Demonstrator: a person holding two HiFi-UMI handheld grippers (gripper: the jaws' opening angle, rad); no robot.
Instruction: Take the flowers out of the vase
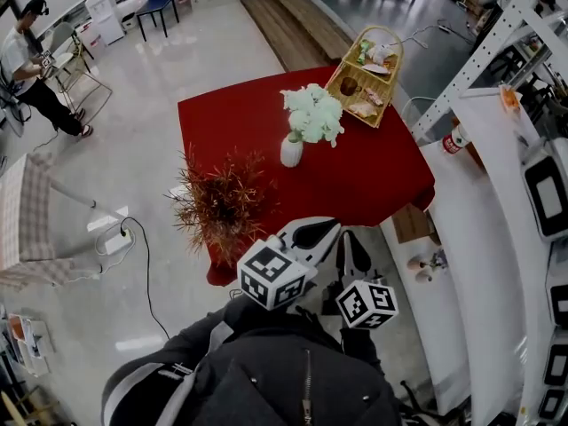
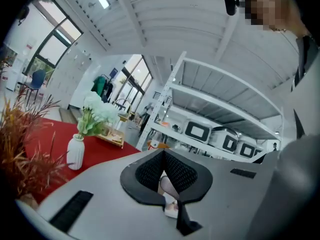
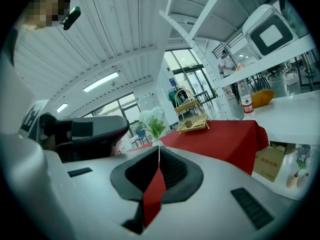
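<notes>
A white vase [image 1: 291, 149] with pale green and white flowers [image 1: 312, 114] stands near the middle of the red table [image 1: 373, 185]. Both grippers are held close to my body, short of the table's near edge and well away from the vase. My left gripper [image 1: 330, 227] has its jaws together with nothing between them. The right gripper [image 1: 345, 236] beside it is also shut and empty. The left gripper view shows its gripper [image 2: 164, 153], with the vase [image 2: 75, 151] and flowers [image 2: 97, 115] far off at the left. Beyond my right gripper [image 3: 159, 149], that view shows the flowers [image 3: 153, 119].
A reddish dried plant [image 1: 222, 202] stands at the table's near left corner. A wicker basket [image 1: 366, 65] of food sits at the far right corner. White shelving [image 1: 497, 25] and a white counter [image 1: 497, 229] run along the right. A person [image 1: 31, 69] sits far left.
</notes>
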